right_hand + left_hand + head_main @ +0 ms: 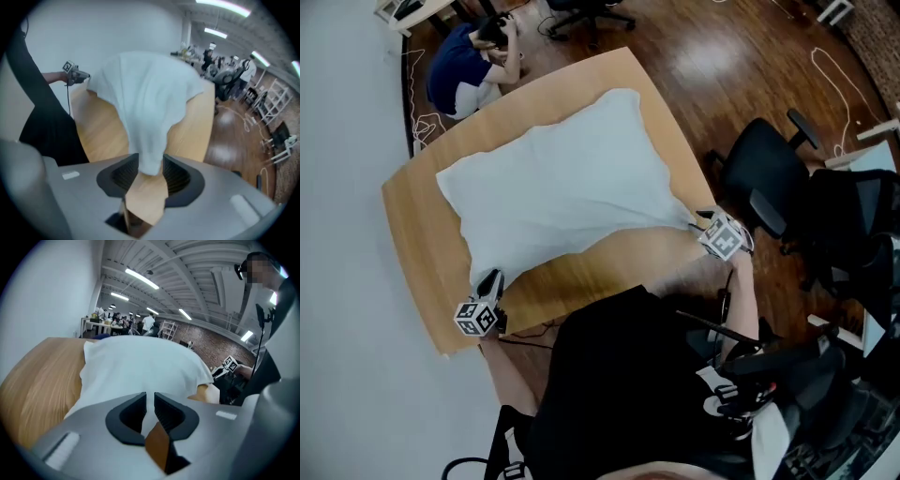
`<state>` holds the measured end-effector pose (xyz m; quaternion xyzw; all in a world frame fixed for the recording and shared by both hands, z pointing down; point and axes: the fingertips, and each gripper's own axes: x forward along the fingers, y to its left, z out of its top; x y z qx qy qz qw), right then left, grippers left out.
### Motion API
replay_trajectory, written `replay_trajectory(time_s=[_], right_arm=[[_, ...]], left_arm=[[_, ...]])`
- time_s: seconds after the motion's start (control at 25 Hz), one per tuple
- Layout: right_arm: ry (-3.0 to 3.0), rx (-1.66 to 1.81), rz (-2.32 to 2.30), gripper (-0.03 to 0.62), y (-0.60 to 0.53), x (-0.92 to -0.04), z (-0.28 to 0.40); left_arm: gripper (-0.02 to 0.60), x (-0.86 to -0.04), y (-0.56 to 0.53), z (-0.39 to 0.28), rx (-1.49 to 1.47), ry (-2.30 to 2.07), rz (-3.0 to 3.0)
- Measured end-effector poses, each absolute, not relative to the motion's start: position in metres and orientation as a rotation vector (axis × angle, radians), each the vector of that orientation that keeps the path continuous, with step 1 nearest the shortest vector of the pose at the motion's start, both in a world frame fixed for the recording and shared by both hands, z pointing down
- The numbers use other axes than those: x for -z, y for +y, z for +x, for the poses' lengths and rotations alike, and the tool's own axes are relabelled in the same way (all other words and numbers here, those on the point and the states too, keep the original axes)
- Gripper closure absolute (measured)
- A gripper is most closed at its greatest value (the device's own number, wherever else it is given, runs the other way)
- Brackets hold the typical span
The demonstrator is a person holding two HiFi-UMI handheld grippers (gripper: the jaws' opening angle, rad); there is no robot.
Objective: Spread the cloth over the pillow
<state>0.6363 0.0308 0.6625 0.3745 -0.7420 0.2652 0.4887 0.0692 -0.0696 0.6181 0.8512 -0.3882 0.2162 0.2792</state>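
Note:
A white cloth (562,187) lies over a puffy pillow shape on the wooden table (422,244); the pillow itself is hidden under it. At the near left corner, my left gripper (490,281) has its jaws nearly together with the cloth's edge (140,366) pinched in the narrow gap (150,401). My right gripper (703,222) is at the near right corner. That corner of the cloth (150,93) is drawn into a taut point and fills the gap between the right gripper's pads (151,168).
A person in blue (469,70) crouches beyond the table's far edge. Black office chairs (764,178) stand close on the right, over a dark wood floor with cables (834,75). A white wall runs along the left.

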Motion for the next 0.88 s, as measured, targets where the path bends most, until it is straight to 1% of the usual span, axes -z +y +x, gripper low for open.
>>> replay_trajectory(time_s=[0.08, 0.16, 0.2, 0.28, 0.36, 0.44, 0.52, 0.68, 0.8, 0.84, 0.88], right_arm=[[-2.0, -0.514, 1.036, 0.436, -0.013, -0.6, 0.62], [-2.26, -0.379, 1.048, 0.451, -0.059, -0.55, 0.575], [-2.355, -0.326, 1.006, 0.456, -0.077, -0.54, 0.55], [-2.4, -0.285, 0.869, 0.457, -0.095, -0.554, 0.514], [-2.298, -0.299, 0.75, 0.459, -0.092, -0.599, 0.506], [-2.265, -0.322, 0.741, 0.461, -0.083, -0.622, 0.511], [-2.329, -0.331, 0.845, 0.464, -0.084, -0.607, 0.522], [-2.626, -0.392, 1.131, 0.48, -0.095, -0.52, 0.527], [-2.938, -0.582, 1.294, 0.534, -0.095, -0.451, 0.504], [-3.039, -0.66, 1.317, 0.561, -0.091, -0.43, 0.492], [-3.13, -0.731, 1.312, 0.594, -0.085, -0.412, 0.476]], left_arm=[[0.526, -0.587, -0.079, 0.075, -0.407, -1.085, 2.34], [0.526, -0.568, -0.091, 0.081, -0.273, -1.112, 2.373], [0.526, -0.569, -0.095, 0.085, -0.263, -1.116, 2.368], [0.526, -0.59, -0.098, 0.09, -0.354, -1.126, 2.32], [0.526, -0.607, -0.088, 0.09, -0.431, -1.154, 2.268], [0.526, -0.59, -0.073, 0.083, -0.32, -1.201, 2.261], [0.526, -0.546, -0.061, 0.074, -0.079, -1.251, 2.289], [0.526, -0.436, -0.042, 0.061, 0.414, -1.273, 2.408], [0.526, -0.36, -0.029, 0.061, 0.608, -1.201, 2.551], [0.528, -0.336, -0.024, 0.063, 0.647, -1.155, 2.605], [0.545, -0.313, -0.016, 0.064, 0.68, -1.108, 2.658]])
